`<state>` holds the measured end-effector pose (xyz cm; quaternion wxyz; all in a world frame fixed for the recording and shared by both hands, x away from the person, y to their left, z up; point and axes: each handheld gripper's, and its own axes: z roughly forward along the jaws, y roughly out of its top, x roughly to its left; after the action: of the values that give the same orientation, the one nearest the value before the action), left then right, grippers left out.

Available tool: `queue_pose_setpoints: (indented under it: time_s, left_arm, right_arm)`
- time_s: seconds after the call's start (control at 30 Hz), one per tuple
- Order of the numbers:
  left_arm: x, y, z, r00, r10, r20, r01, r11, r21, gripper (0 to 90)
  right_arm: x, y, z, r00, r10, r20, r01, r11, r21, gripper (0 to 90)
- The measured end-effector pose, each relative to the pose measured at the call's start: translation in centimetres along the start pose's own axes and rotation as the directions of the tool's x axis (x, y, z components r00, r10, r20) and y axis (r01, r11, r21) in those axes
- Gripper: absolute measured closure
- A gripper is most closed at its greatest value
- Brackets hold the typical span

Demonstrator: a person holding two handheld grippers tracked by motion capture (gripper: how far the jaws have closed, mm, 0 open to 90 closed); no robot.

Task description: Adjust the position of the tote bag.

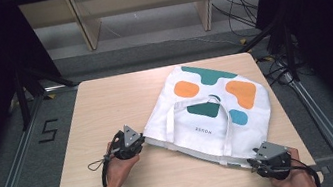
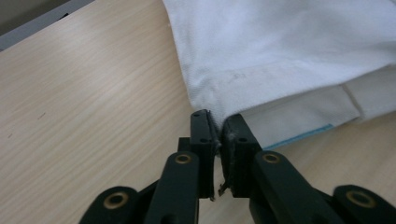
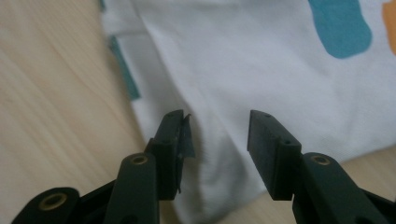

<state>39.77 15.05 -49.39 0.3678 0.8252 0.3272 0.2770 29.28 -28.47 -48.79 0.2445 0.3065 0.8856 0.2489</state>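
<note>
While the left gripper (image 2: pixel 218 140) pinches the bag (image 1: pixel 208 112) corner and the right gripper (image 3: pixel 217 140) gapes over its other corner, a pull could skew the bag toward the table's (image 1: pixel 106 108) near edge.

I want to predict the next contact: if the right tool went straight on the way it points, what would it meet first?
Most likely the white tote bag: the right tool is open, its jaws astride the bag's near corner, with cloth directly ahead. Its height above the cloth is unclear.

A tote bag (image 1: pixel 207 109) lies flat on the right half of the table (image 1: pixel 105 103) (handles toward the front edge), reaching almost to its right edge.
</note>
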Motion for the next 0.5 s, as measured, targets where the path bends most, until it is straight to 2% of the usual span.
queue_pose_setpoints:
  time_s: [0.03,0.07,0.1,0.17,0.2,0.23,0.27,0.3,0.33,0.37,0.4,0.43,0.47,0.5]
  left_arm:
    - [0.0,-0.1,-0.4,0.9997,0.026,0.003,-0.026,0.9995,0.02,86.8]
    - [0.0,-0.1,-0.4,0.9997,0.026,0.003,-0.026,0.9995,0.02,88.0]
    - [-0.2,-0.3,-0.5,0.9999,0.005,0.01,-0.005,1.0,0.008,88.0]
    - [-0.4,-0.8,-1.1,0.9995,0.006,0.03,-0.006,0.9999,0.01,88.9]
    - [-0.7,-0.9,-1.2,0.9996,0.009,0.025,-0.01,0.9999,0.009,89.1]
    - [-1.2,-1.0,-1.6,0.9992,0.02,0.034,-0.021,0.9987,0.046,89.2]
    - [-1.2,-1.0,-1.6,0.9992,0.02,0.034,-0.021,0.9987,0.046,89.6]
    - [-1.5,-1.1,-1.7,0.9997,-0.001,0.025,0.0,0.9995,0.033,89.6]
    - [-1.1,-1.0,-1.9,0.9973,0.067,0.03,-0.068,0.9971,0.035,89.6]
    - [-1.4,-1.1,-2.0,0.9992,0.033,0.022,-0.033,0.9993,0.016,89.7]
    - [-1.4,-1.4,-2.2,0.9975,0.057,0.041,-0.059,0.9975,0.04,89.7]
    - [-1.6,-1.5,-2.1,0.9982,0.053,0.027,-0.054,0.9982,0.025,89.6]
    - [-1.7,-1.7,-2.2,0.9992,0.031,0.027,-0.033,0.9976,0.06,89.3]
    - [-1.5,-1.7,-1.9,0.9981,0.049,0.036,-0.051,0.9982,0.033,83.8]
  right_arm:
    - [-0.3,-0.2,0.1,0.9997,0.001,0.026,-0.001,1.0,0.016,57.6]
    - [-0.6,-0.3,0.1,0.9993,0.023,0.029,-0.023,1.0,0.015,58.5]
    - [-0.6,-0.3,0.1,0.9993,0.023,0.029,-0.023,1.0,0.015,58.5]
    - [-1.3,-0.6,0.2,0.9982,0.058,0.016,-0.058,0.998,0.002,68.3]
    - [-1.5,-0.6,0.2,0.9985,0.05,0.02,-0.05,0.999,0.002,76.4]
    - [-1.7,-0.4,0.2,0.9995,-0.009,0.031,0.009,1.0,-0.001,82.9]
    - [-1.7,-0.4,0.2,0.9995,-0.009,0.031,0.009,1.0,-0.001,82.9]
    - [-1.8,-0.4,0.1,0.9994,-0.009,0.034,0.009,1.0,-0.001,84.8]
    - [-1.9,-0.4,0.1,0.9992,0.005,0.04,-0.005,1.0,-0.009,85.9]
    - [-2.0,-0.4,0.1,0.9992,0.013,0.039,-0.012,1.0,-0.015,86.1]
    - [-2.0,-0.4,0.1,0.999,0.036,0.028,-0.035,0.999,-0.016,86.5]
    - [-2.0,-0.4,0.1,0.9989,0.04,0.023,-0.04,0.999,-0.009,86.5]
    - [-2.0,-0.4,0.1,0.9991,0.035,0.025,-0.035,0.999,-0.01,86.5]
    - [-1.9,-0.4,0.1,0.9989,0.042,0.022,-0.041,0.999,-0.005,86.5]
